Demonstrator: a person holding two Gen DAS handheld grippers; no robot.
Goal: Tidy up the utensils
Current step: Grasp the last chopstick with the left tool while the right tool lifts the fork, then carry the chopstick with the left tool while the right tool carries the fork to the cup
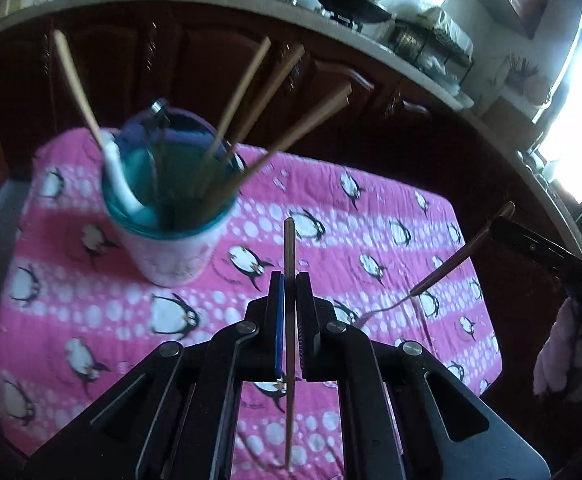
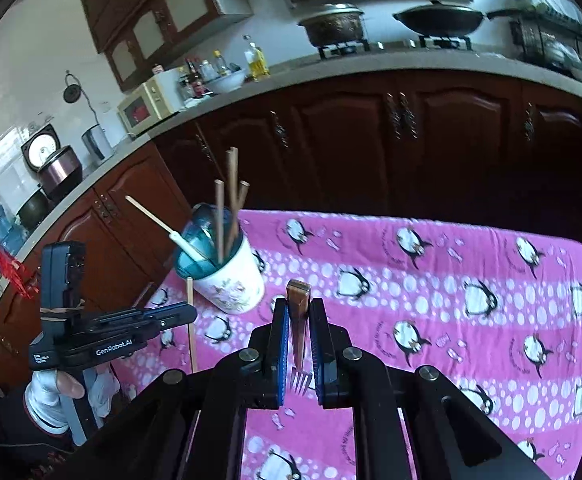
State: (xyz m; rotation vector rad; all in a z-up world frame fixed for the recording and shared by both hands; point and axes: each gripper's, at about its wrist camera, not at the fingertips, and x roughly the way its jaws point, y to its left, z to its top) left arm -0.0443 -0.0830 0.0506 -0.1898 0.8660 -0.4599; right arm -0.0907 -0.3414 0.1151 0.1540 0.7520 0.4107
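Now my left gripper is clamped on a single wooden chopstick that stands upright at the centre of the left wrist view, above the pink penguin cloth. My right gripper is pinched on a brown-handled fork, tines pointing back toward the camera. The white cup with a teal rim, left of centre, holds several chopsticks and a white-handled utensil.
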